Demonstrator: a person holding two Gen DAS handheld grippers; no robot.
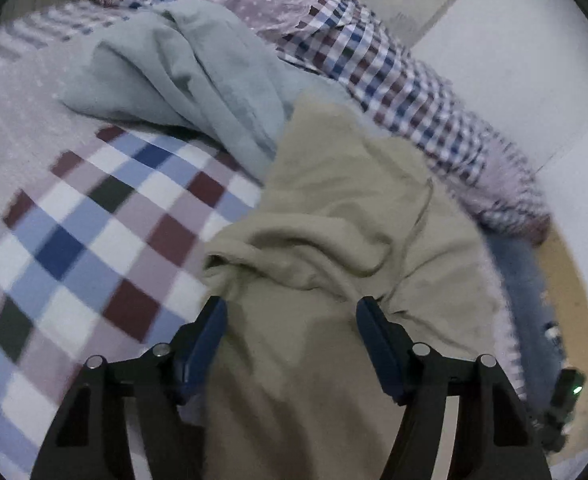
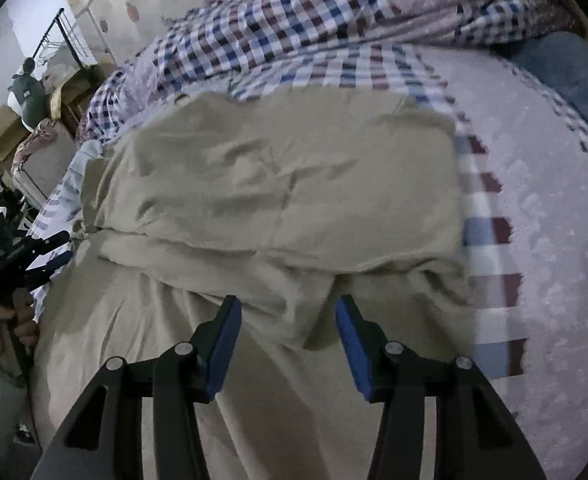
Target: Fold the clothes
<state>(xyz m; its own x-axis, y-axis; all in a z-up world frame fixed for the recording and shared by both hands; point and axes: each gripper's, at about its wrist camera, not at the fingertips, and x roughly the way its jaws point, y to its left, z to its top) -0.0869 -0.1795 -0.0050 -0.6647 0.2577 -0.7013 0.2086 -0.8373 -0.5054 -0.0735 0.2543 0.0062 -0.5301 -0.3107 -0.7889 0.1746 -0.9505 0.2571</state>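
A khaki garment [image 1: 334, 216] lies rumpled on the checked bed cover, folded partly over itself in the right wrist view [image 2: 277, 184]. My left gripper [image 1: 291, 308] stands open above its near part, blue pads [image 1: 213, 332] on either side of the cloth without pinching it. My right gripper [image 2: 287, 308] is open too, hovering over a fold edge of the same garment. A pale blue-grey garment [image 1: 181, 76] lies crumpled behind the khaki one. The other gripper [image 2: 33, 252], held in a hand [image 2: 13, 320], shows at the far left of the right wrist view.
The bed cover [image 1: 85, 216] has checked and dotted lilac patches; a bunched checked quilt [image 2: 277, 28] lies along the back. Denim cloth [image 2: 566, 76] sits at the bed's right edge. Cardboard boxes [image 2: 1, 132], a rack and clutter stand beside the bed. A white wall [image 1: 514, 64] is on the right.
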